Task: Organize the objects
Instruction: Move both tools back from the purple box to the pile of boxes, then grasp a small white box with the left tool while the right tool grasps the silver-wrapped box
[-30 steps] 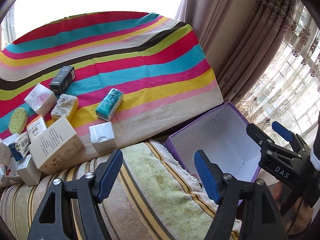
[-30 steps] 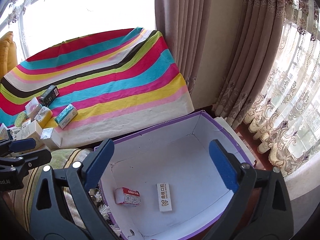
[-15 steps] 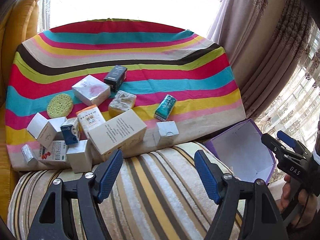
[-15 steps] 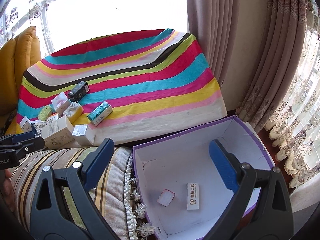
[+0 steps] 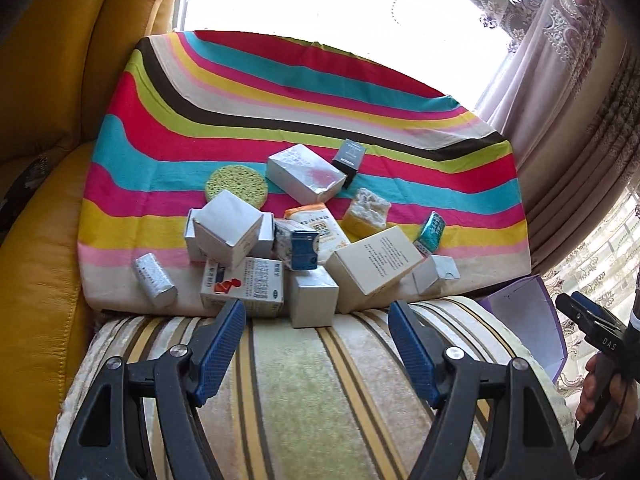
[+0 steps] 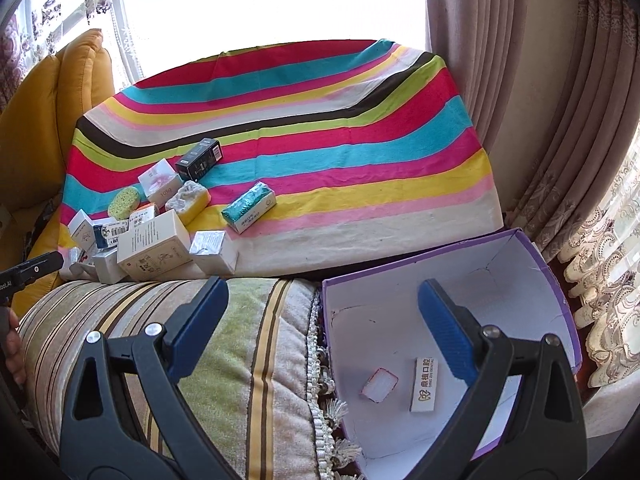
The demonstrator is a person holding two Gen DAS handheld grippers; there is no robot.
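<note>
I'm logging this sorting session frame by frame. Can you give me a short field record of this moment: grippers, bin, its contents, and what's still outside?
left gripper: open, empty, facing the pile
right gripper: open, empty, above the bin's near edge
bin: purple box, white inside, beside the striped cushion
bin contents: white toothpaste box; small red-edged packet
still outside: clutter of small boxes and a green sponge on the striped cloth

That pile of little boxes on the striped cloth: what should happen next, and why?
Probably ease the left hand-held gripper forward onto the silver box just ahead. Both hand-held grippers are open and empty, the purple bin holds only two items, and most of the boxes lie on the cloth.
</note>
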